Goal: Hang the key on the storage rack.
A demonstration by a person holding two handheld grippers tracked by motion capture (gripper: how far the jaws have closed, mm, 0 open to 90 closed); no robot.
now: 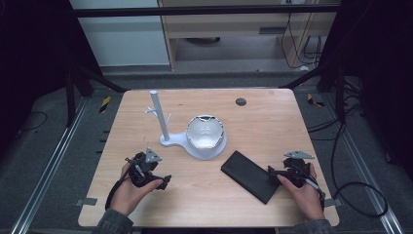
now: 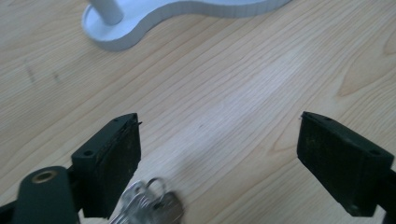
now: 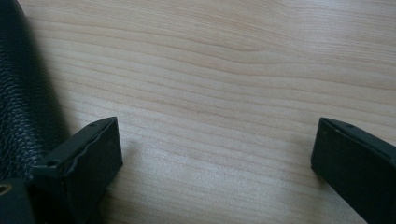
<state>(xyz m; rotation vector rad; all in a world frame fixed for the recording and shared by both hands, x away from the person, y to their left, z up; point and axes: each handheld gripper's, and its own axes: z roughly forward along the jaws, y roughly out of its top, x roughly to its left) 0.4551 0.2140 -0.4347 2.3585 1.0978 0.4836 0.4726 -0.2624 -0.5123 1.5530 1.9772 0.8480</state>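
1. While both hands rest at the near edge of the wooden table, the left gripper sits near-left, w/ jaws wide apart and nothing clamped.
2. Keys lie on the table between those jaws, close by the left-hand jaw in the left gripper view; blurred, so contact w/ the pad can't be told.
3. White stand w/ an upright post sits mid-table, just beyond the left gripper; a white bowl rests on its wide end.
4. Right gripper is at the near-right, jaws also wide apart, holding nothing.
5. Black leather wallet lies flat on the table, angled, just beside the right gripper's left-hand jaw; touching or not can't be told.
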